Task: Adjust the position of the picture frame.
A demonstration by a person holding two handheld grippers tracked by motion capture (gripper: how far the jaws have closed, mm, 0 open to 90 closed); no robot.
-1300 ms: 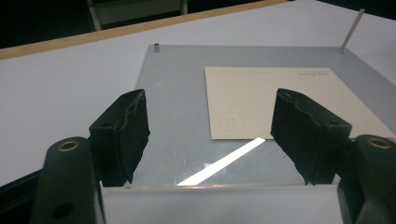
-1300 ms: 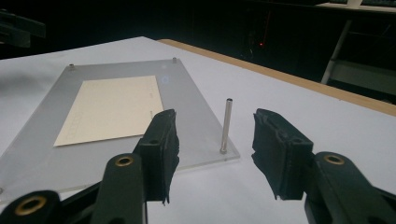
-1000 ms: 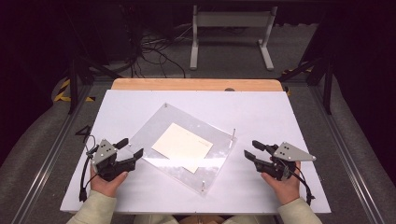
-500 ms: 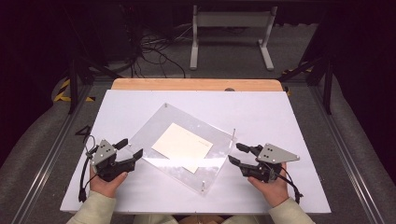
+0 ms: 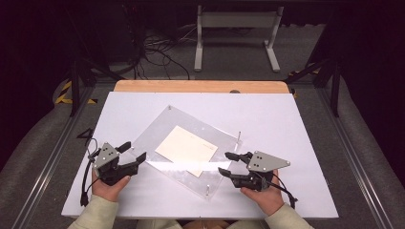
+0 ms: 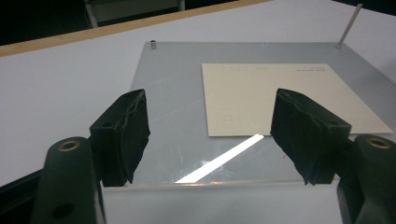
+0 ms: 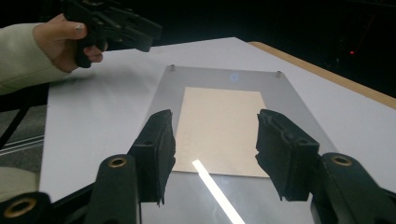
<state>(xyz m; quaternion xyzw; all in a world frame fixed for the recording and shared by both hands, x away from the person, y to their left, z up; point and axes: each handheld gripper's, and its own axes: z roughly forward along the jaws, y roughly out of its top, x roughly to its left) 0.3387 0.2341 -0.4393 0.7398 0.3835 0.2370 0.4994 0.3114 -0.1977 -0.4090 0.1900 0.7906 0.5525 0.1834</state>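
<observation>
A clear acrylic sheet (image 5: 165,128) lies slanted on the white table (image 5: 286,124), with a cream paper card (image 5: 186,149) under or on it. Small metal pins stand at its corners, one of them a tall pin (image 5: 239,135). My left gripper (image 5: 133,152) hovers open at the sheet's left edge; in the left gripper view the sheet (image 6: 177,84) and card (image 6: 280,95) lie between and beyond the jaws. My right gripper (image 5: 228,163) is open at the sheet's right corner, and its own view looks along the card (image 7: 219,126). Neither gripper holds anything.
A wooden strip (image 5: 200,86) borders the table's far edge. Beyond it are a dark floor, cables (image 5: 153,52) and a white metal stand (image 5: 236,33). The person's other hand with the left gripper (image 7: 107,23) appears far off in the right gripper view.
My right gripper has moved left across the table to the sheet's right corner. The left gripper has stayed in place.
</observation>
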